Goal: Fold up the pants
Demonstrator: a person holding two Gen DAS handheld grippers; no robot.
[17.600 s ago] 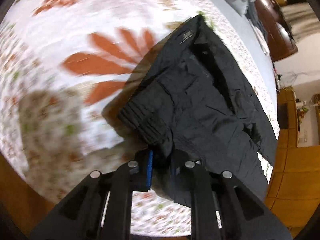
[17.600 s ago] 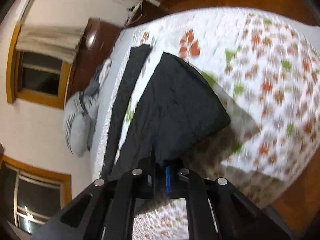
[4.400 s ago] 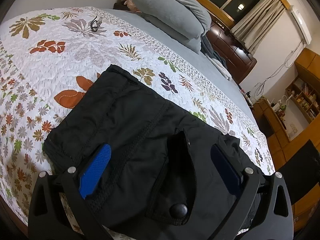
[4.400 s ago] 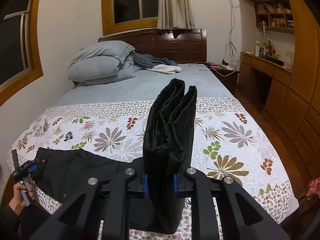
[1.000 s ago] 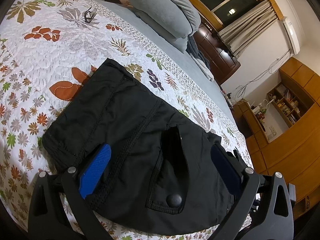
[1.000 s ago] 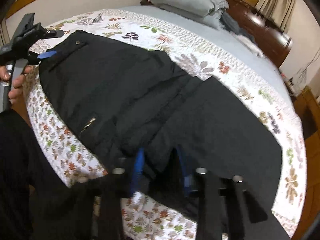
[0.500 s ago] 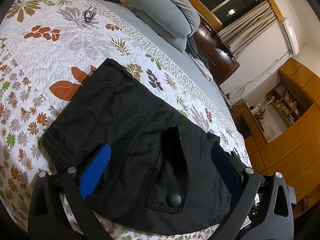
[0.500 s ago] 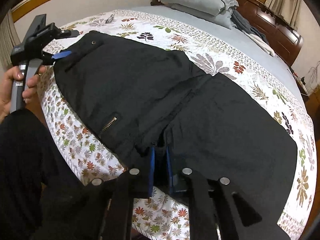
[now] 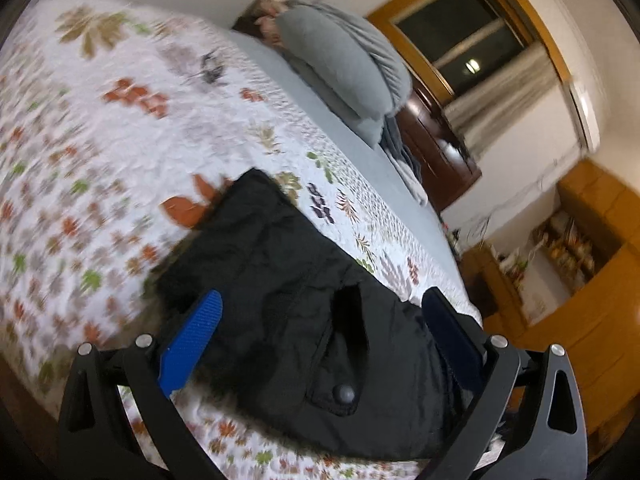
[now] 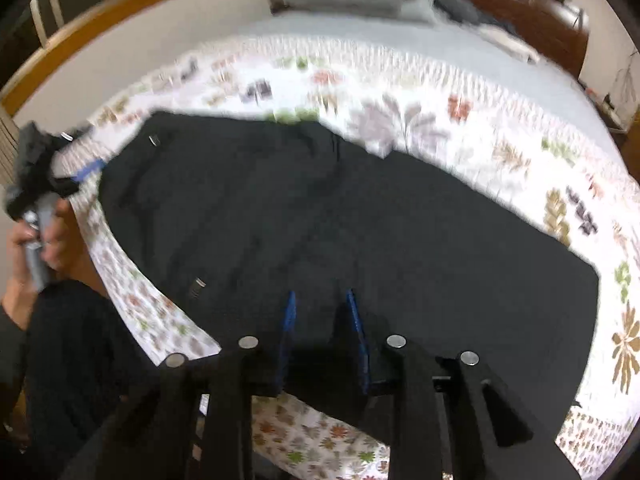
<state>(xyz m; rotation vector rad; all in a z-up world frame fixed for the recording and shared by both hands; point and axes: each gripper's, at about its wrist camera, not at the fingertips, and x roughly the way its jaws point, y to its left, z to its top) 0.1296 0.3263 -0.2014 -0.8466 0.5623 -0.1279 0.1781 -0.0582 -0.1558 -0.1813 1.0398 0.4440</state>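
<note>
Lying spread flat across the flowered bedspread (image 10: 440,92), the black pants (image 10: 320,220) run along the near edge of the bed, with the waist end toward the near left corner and the legs reaching toward the right edge. Both views are blurred.

The left gripper (image 9: 320,320) stands with its fingers wide apart, the blue pads (image 9: 192,336) straddling the waist end of the pants without closing on the cloth. A round button (image 9: 345,392) on a pocket flap shows between them. In the right wrist view the same tool sits at the left corner of the bed, held by a bare hand (image 10: 36,240).

The right gripper (image 10: 320,320) sits at the near edge, mid-length of the pants, its fingers narrowly parted. A fold of dark cloth lies between the pads; whether they pinch it cannot be told.

Grey pillows (image 9: 344,68) are stacked at the head of the bed.
</note>
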